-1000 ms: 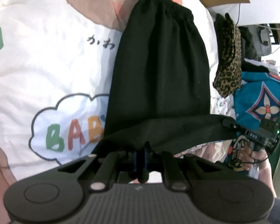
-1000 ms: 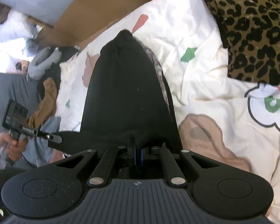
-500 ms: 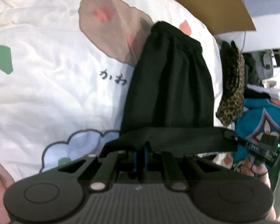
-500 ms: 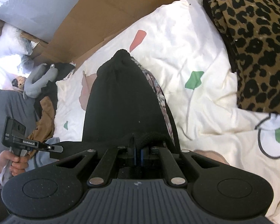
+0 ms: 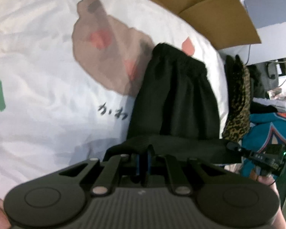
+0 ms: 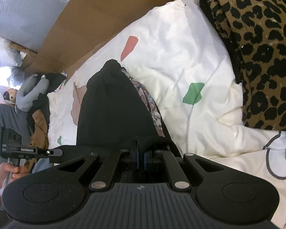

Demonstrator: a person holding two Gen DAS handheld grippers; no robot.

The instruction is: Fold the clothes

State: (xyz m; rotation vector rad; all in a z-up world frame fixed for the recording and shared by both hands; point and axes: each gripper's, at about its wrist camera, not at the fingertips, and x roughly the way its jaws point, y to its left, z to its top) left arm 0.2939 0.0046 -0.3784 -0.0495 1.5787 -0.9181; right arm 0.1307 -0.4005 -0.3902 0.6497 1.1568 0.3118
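Black garment, with a gathered elastic band at its far end, lies stretched along a white duvet on the bed, its near hem lifted and pulled taut between the two tools. Left gripper has its jaws clenched on the hem's left corner, blue pads pressed together around the cloth; right gripper is likewise clamped on the opposite corner, a thick fold of black fabric bunched between its pads. In the right wrist view a patterned lining shows along the garment's right edge. The duvet carries a brown bear print, green and pink patches and dark script just left of the garment. A leopard-print cloth rests on the duvet to the right, apart from the garment, and a cardboard box stands beyond the far end.
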